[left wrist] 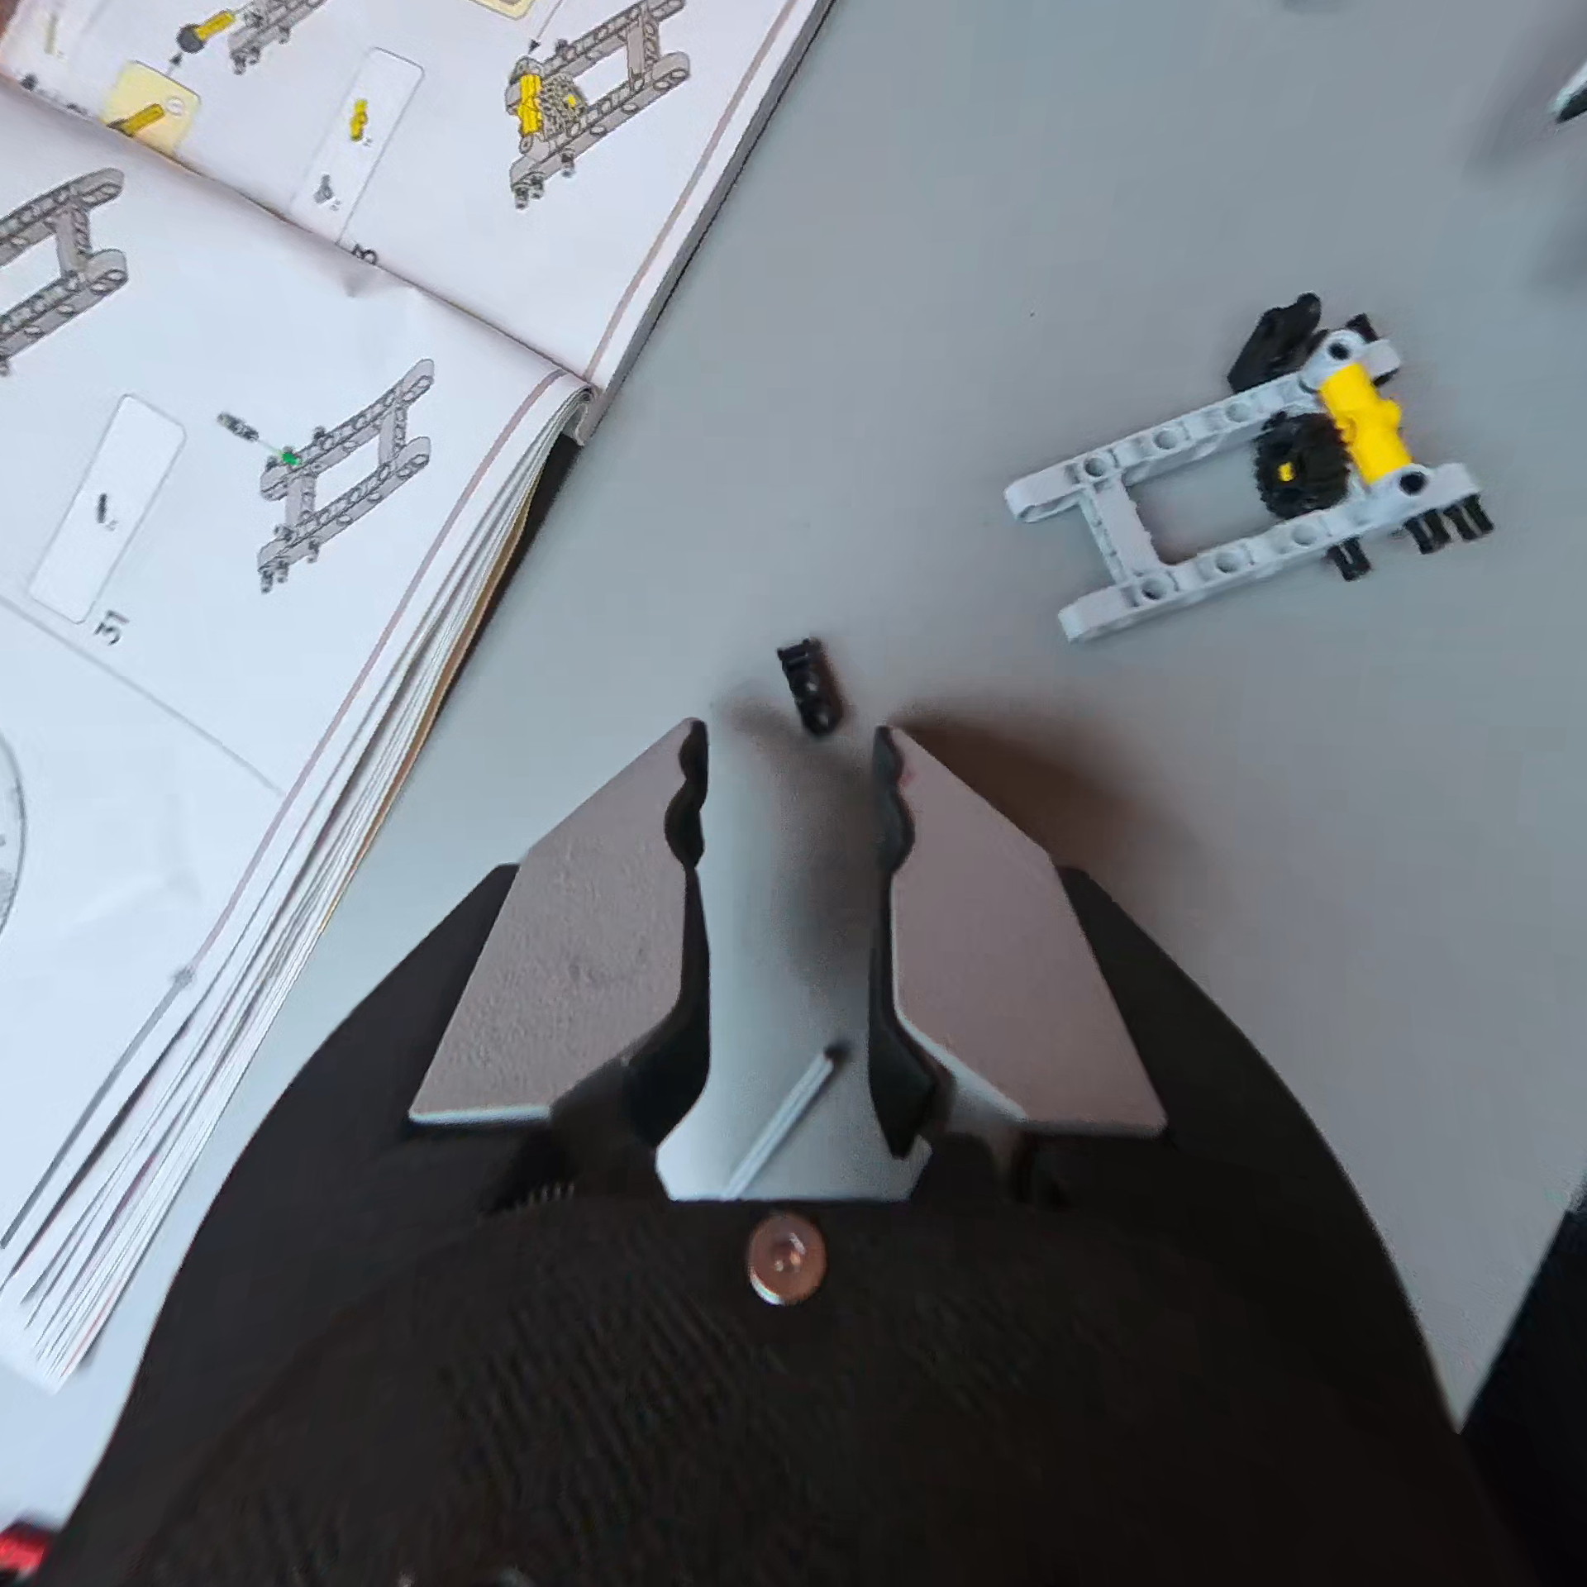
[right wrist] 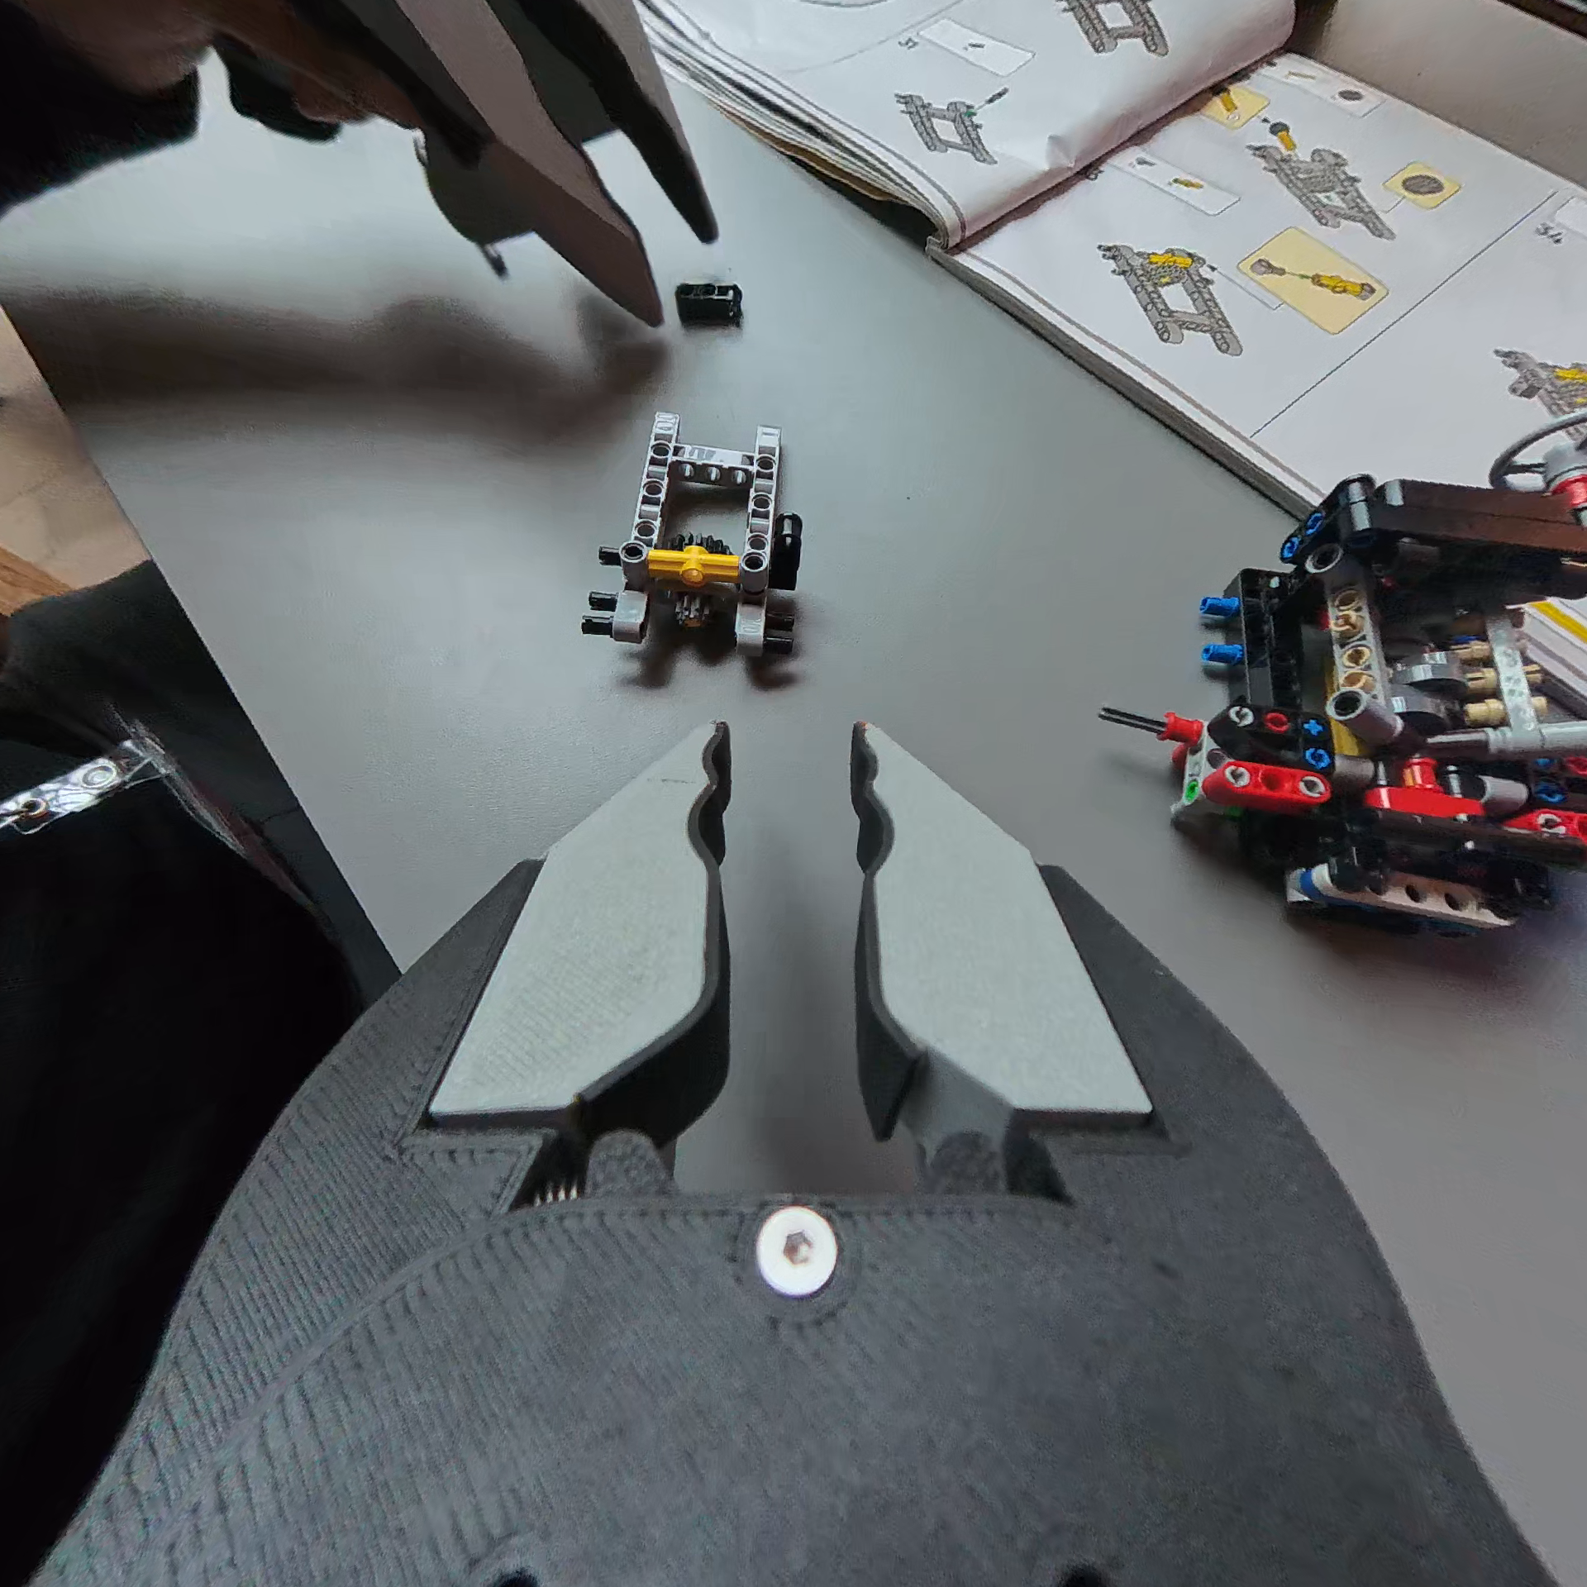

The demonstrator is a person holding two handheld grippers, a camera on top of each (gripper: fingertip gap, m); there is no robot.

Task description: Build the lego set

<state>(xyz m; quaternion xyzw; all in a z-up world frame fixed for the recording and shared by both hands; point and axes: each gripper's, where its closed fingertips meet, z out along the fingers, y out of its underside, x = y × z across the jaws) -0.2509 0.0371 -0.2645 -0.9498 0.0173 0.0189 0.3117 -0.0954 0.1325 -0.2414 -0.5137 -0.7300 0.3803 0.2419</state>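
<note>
Above the grey table [left wrist: 1030, 215], both grippers' fingers [left wrist: 687, 773] [right wrist: 708, 764] gape empty, the left's near a black connector [left wrist: 810, 684].

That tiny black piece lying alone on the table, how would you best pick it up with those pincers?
Grip the small black connector across its narrow width, fingers on its two long flat sides, coming straight down from above. It lies flat and apart from the grey frame, just ahead of the open left gripper, so both sides are free.

Bare table [right wrist: 945, 601] surrounds the grey frame [right wrist: 708, 532] on all sides. Beyond it lies the small black connector [right wrist: 709, 302], the left gripper [right wrist: 687, 279] just beside. The large assembly [right wrist: 1408, 713] and instruction booklet [right wrist: 1202, 215] block its right.
</note>
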